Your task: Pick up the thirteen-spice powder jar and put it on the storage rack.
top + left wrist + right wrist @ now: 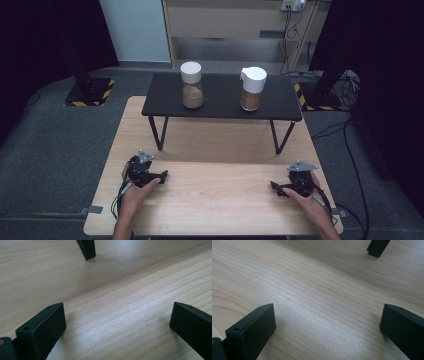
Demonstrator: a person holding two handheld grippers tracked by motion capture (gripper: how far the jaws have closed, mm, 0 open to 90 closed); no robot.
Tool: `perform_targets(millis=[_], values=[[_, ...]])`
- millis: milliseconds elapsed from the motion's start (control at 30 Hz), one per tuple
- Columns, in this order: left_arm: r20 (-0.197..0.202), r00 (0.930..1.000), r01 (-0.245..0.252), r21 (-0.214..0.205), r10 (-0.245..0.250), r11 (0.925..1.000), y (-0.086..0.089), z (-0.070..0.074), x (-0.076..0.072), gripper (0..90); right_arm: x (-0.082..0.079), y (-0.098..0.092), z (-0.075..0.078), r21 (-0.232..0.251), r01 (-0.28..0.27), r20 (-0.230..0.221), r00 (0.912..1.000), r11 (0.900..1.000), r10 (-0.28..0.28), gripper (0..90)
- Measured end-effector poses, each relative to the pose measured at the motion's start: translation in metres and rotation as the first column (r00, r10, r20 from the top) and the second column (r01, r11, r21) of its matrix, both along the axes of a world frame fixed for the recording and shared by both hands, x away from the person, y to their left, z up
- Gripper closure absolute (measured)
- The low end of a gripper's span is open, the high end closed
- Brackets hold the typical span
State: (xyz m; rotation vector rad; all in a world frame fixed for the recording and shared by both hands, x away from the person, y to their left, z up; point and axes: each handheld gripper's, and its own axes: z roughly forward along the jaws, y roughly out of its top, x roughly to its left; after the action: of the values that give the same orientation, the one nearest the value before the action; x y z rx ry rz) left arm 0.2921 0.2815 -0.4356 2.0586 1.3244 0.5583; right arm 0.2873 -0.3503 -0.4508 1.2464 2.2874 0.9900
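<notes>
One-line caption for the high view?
Two open grippers, left and right, rest on a wooden table before two white-capped jars on a black stand.

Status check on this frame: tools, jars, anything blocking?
Left tool and right tool open, empty, low over the wooden table. Two white-capped jars upright on the black shelf, untouched. Path clear.

A light wooden table (pixel 215 200) stands on grey carpet (pixel 55 150), dark curtains (pixel 45 35) on both sides.

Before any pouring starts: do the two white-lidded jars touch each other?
Apart. The high view shows bare black shelf between left jar and right jar.
</notes>
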Motion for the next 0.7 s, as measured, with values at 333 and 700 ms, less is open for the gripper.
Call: perform_targets(millis=[333,700], values=[[0.0,1.0,0.0,0.0,0.0,1.0,0.0,0.0,0.0,0.0,-0.0024,0.0028,0.0001,-0.001,0.018,0.0,0.9998,0.9998,-0.018,1.3],[0.001,1.0,-0.001,0.0,0.001,1.0,-0.0002,-0.0001,-0.0003,0.0,-0.0054,0.0062,0.0003,0.001,0.036,-0.003,0.9993,0.9993,-0.036,1.4]])
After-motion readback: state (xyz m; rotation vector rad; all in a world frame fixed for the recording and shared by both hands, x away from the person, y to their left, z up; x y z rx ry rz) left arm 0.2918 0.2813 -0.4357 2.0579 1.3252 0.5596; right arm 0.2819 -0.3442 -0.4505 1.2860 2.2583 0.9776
